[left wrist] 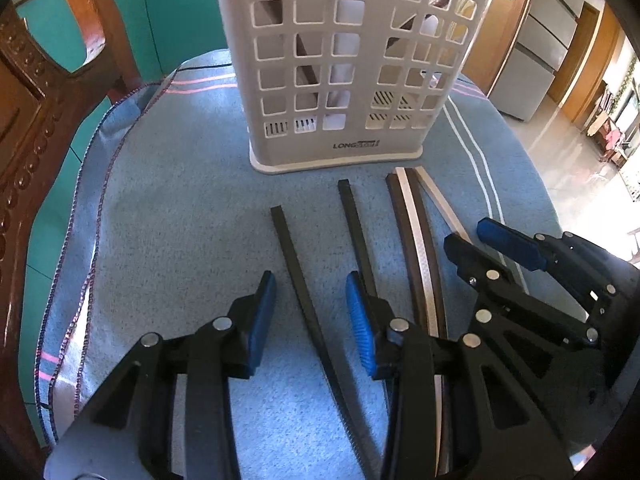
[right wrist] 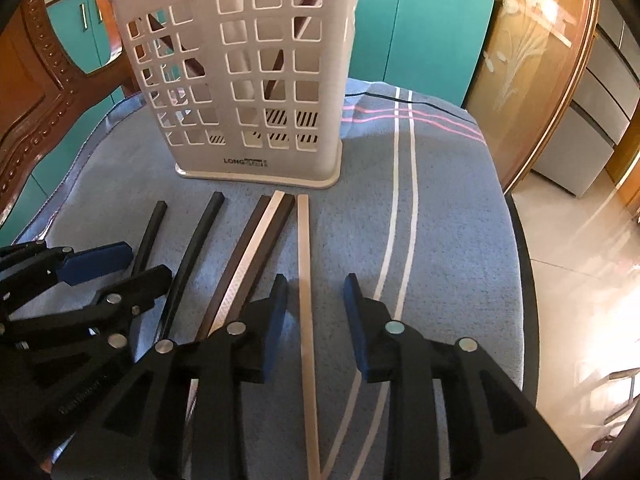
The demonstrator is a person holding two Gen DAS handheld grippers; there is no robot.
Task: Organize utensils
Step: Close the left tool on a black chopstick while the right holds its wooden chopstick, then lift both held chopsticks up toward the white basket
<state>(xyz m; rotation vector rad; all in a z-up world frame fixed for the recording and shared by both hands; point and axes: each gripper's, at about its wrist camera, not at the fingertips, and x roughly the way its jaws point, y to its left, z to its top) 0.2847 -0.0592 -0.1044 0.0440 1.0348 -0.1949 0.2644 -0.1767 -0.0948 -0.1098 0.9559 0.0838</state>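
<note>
A white slotted utensil holder (left wrist: 344, 60) (right wrist: 248, 80) stands upright on the blue cloth; dark sticks lean inside it. Several chopsticks lie in front of it: two black ones (left wrist: 304, 292) (left wrist: 356, 224), a dark brown and silver group (left wrist: 416, 248) (right wrist: 256, 240), and a pale one (right wrist: 306, 300). My left gripper (left wrist: 310, 322) is open, its fingers astride a black chopstick, low over the cloth. My right gripper (right wrist: 316, 322) is open, its fingers astride the pale chopstick. Each gripper shows in the other's view: the right gripper (left wrist: 480, 240), the left gripper (right wrist: 132, 264).
A blue cloth (left wrist: 180, 200) (right wrist: 440, 220) with white and pink stripes covers the small round table. A carved wooden chair (left wrist: 36, 100) stands at the left. Teal cabinets (right wrist: 420, 20) are behind. The table edge and tiled floor (right wrist: 568, 260) lie to the right.
</note>
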